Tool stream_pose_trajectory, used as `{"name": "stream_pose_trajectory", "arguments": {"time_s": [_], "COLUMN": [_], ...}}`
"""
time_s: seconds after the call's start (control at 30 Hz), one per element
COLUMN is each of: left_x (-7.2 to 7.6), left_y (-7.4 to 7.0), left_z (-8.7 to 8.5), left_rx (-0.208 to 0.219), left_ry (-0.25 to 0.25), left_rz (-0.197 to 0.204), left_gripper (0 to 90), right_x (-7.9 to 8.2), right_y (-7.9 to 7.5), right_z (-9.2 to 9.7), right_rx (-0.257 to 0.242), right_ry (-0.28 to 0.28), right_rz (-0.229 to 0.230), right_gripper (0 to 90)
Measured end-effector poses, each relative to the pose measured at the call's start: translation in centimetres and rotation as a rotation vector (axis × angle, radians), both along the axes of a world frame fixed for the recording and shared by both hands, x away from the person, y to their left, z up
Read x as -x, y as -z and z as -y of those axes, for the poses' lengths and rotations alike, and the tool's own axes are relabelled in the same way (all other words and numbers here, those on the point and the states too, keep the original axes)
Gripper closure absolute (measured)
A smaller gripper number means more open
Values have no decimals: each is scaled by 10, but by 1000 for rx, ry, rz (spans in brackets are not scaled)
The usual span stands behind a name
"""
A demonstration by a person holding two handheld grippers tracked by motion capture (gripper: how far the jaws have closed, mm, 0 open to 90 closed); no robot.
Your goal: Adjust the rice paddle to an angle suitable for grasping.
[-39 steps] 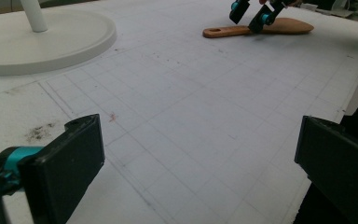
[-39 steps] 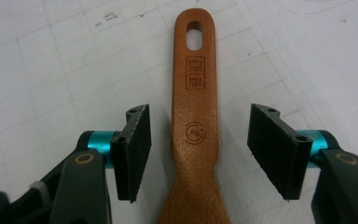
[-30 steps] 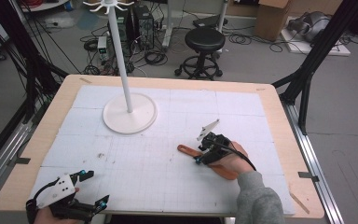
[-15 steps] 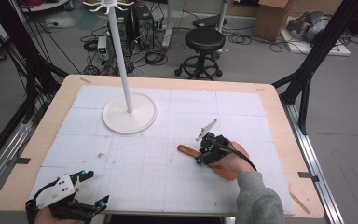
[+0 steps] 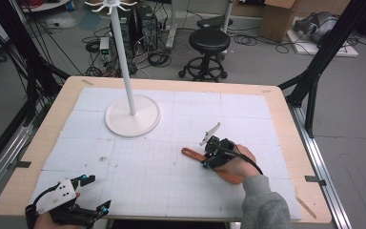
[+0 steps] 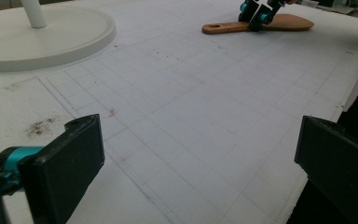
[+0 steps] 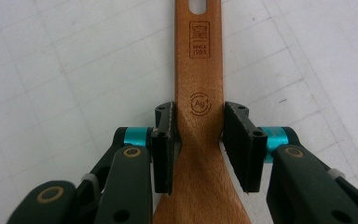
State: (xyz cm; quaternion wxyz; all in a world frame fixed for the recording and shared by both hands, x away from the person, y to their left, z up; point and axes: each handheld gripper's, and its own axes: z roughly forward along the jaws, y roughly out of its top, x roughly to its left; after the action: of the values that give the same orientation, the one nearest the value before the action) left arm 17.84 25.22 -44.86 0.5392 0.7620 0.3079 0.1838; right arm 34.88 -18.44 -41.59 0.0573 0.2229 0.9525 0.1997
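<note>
A wooden spatula (image 5: 193, 155) lies flat on the white gridded mat, right of the middle, its holed handle end pointing left. My right gripper (image 5: 206, 159) points down over its neck. In the right gripper view the two black pads (image 7: 164, 140) sit against both edges of the spatula (image 7: 199, 70); the right gripper (image 7: 198, 140) has just been closing on it. My left gripper (image 5: 97, 193) rests at the near left edge, jaws wide apart with nothing between them. The left gripper view shows the left gripper (image 6: 198, 172) open, with the spatula (image 6: 284, 23) and the right gripper (image 6: 256, 14) far off.
A white stand with a round base (image 5: 145, 121) and a tall pole (image 5: 124, 62) is at the back left of the mat. The wooden table rim (image 5: 286, 143) frames the mat. A black stool (image 5: 209, 40) stands on the floor beyond.
</note>
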Motion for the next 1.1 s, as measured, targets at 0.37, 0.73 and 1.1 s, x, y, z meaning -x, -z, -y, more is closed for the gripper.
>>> {"name": "stream_pose_trajectory", "arguments": {"time_s": [0.37, 0.73, 1.1], "left_x": [-2, -5, -7], "left_y": [0, -1, 0], "left_z": [1, 3, 5], "left_rx": [-1, -6, -6], "left_ry": [8, 18, 28], "left_rz": [1, 0, -2], "left_gripper": [19, 19, 19], "right_x": [5, 14, 25], "right_y": [-9, -26, -41], "right_z": [7, 23, 39], "right_rx": [-94, -205, -304], "right_ry": [5, 31, 64], "right_rz": [33, 86, 139], "right_gripper": [645, 645, 645]}}
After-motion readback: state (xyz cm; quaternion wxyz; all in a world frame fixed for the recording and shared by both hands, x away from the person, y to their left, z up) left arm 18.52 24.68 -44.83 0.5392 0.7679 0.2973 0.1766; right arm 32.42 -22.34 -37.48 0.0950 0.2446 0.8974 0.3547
